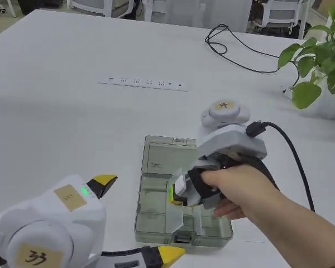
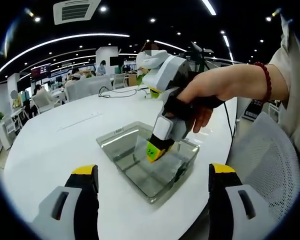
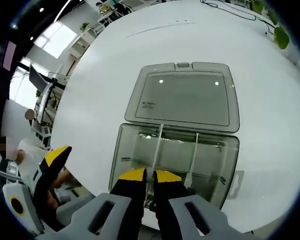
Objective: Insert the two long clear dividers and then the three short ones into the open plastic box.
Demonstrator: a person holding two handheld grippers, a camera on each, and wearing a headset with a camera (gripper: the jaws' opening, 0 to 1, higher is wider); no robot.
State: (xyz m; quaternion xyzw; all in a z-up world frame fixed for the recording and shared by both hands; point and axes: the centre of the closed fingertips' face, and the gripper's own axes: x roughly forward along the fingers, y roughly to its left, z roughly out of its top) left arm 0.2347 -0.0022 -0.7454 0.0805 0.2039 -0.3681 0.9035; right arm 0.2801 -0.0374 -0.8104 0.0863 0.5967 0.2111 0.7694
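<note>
The open clear plastic box lies mid-table with its lid folded back toward the far side. My right gripper is shut on a long clear divider that stands on edge in the box's tray. A second clear divider stands beside it to the right. In the head view the right gripper reaches down into the tray, where a clear divider stands upright. My left gripper hovers open at the near left of the box, holding nothing. From the left gripper view, the box sits just ahead.
A white power strip lies on the table beyond the box. A looped black cable and a green plant are at the far right. The right gripper's own cable trails off right. Office chairs stand past the table's far edge.
</note>
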